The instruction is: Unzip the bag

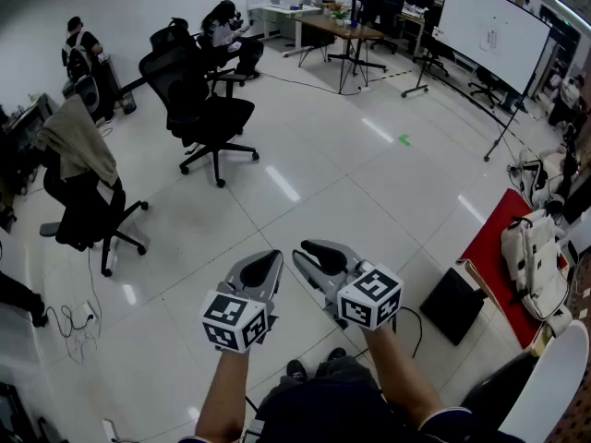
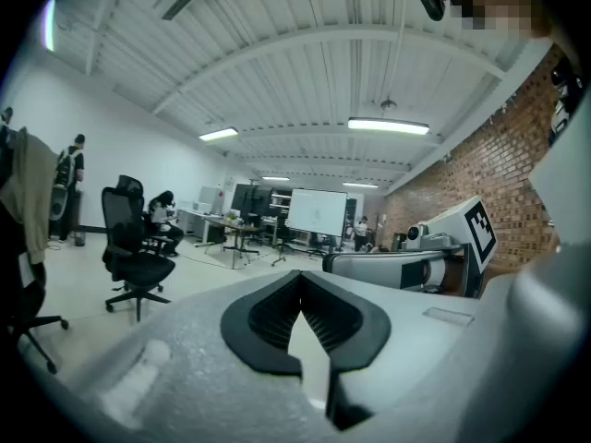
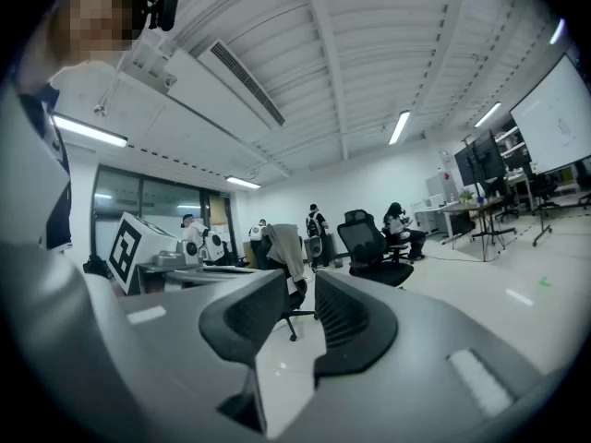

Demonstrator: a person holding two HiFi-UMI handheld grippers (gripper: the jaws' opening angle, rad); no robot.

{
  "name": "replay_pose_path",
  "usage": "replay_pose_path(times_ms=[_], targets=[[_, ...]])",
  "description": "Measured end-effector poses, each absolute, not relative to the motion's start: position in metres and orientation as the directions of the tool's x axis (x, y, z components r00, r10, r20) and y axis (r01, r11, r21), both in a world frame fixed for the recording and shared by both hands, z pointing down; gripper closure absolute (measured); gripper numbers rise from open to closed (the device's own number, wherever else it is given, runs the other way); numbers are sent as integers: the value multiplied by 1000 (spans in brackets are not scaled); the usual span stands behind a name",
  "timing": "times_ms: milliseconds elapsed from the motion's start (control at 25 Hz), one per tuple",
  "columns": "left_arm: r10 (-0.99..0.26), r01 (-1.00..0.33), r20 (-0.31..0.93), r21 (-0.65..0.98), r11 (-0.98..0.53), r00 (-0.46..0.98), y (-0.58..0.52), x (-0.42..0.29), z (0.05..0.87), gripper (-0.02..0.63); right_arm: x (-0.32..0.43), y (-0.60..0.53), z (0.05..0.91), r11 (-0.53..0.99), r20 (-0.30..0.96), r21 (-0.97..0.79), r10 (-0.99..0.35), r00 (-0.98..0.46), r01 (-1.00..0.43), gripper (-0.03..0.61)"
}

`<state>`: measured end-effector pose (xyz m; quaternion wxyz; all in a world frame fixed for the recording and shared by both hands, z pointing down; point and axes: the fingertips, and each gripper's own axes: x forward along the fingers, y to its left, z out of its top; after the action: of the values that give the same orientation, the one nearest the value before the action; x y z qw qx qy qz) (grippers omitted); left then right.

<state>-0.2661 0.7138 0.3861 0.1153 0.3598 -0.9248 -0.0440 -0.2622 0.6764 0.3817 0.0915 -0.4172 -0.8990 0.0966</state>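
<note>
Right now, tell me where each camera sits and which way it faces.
Head view: on the person's head, looking steeply down at the floor; both forearms, left gripper and right gripper show.
Left gripper view: on the left gripper, facing across the room over its shut jaws.
Right gripper view: on the right gripper, over its parted jaws.
Shared: all show the black office chair.

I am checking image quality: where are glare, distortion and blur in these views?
Head view: lamp reflections streak the glossy floor; the wide lens bends the whiteboard. Left gripper view: the left tool looks soft, the office chair sharp. Right gripper view: dark corners, and the right tool looks soft.
</note>
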Motion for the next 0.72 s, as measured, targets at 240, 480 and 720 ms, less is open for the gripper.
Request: replay_pose_path(times_ms=[240,480,720], targets=[[-797,-783,195,161,601,-571,580,-281,401,612,-270,554,401,734,105,-266,666,-738,625,482],[-903,-907,255,158,390,-344,430,-271,418,612,-248,408,426,855,130,-315,469,-874,412,492],[-953,-977,282,144,156,-111,294,-231,426,611,-189,270,443,931,148,-325,223,-963,165,586]])
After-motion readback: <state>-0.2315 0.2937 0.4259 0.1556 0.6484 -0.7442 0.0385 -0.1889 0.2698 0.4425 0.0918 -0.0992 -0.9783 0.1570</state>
